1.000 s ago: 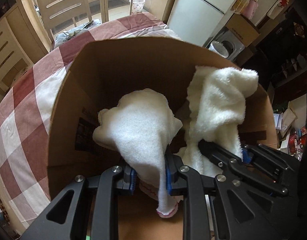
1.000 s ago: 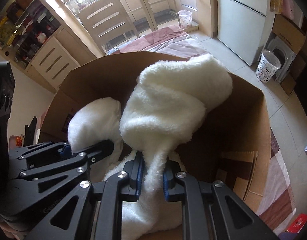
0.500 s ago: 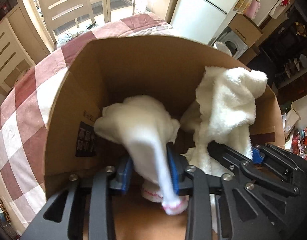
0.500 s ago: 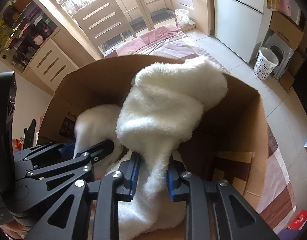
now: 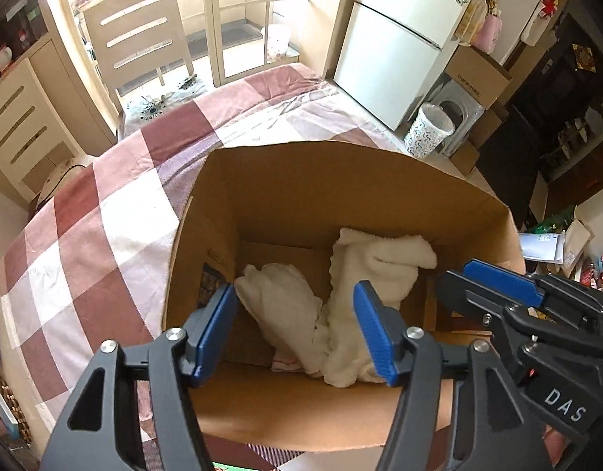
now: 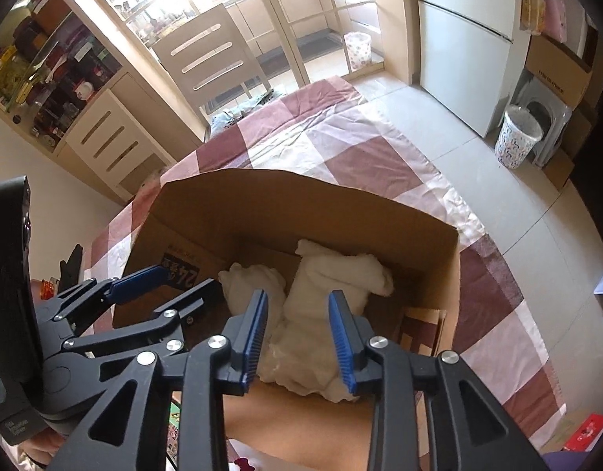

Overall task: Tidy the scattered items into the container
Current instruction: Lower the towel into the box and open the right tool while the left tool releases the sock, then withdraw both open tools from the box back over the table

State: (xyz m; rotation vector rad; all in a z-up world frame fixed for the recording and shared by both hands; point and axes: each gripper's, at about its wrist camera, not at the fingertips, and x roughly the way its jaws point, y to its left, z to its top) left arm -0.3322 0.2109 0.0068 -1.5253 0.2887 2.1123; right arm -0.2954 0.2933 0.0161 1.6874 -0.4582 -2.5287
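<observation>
2 white cloths (image 5: 333, 302) in box (image 5: 340, 180), prob. touching.

The cardboard box (image 5: 340, 204) hides its own near floor behind the front wall. The fluffy white cloth (image 6: 333, 274) covers part of the smoother white cloth (image 6: 254, 278). The box's printed label (image 5: 209, 280) is too small to read.

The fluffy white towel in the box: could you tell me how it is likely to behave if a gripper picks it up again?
The fluffy towel lies crumpled on the box floor, so it is probably floppy and would drape from a pinch. Its thick pile suggests that it is light and easy to grip. It looks unlikely to roll or break.
</observation>
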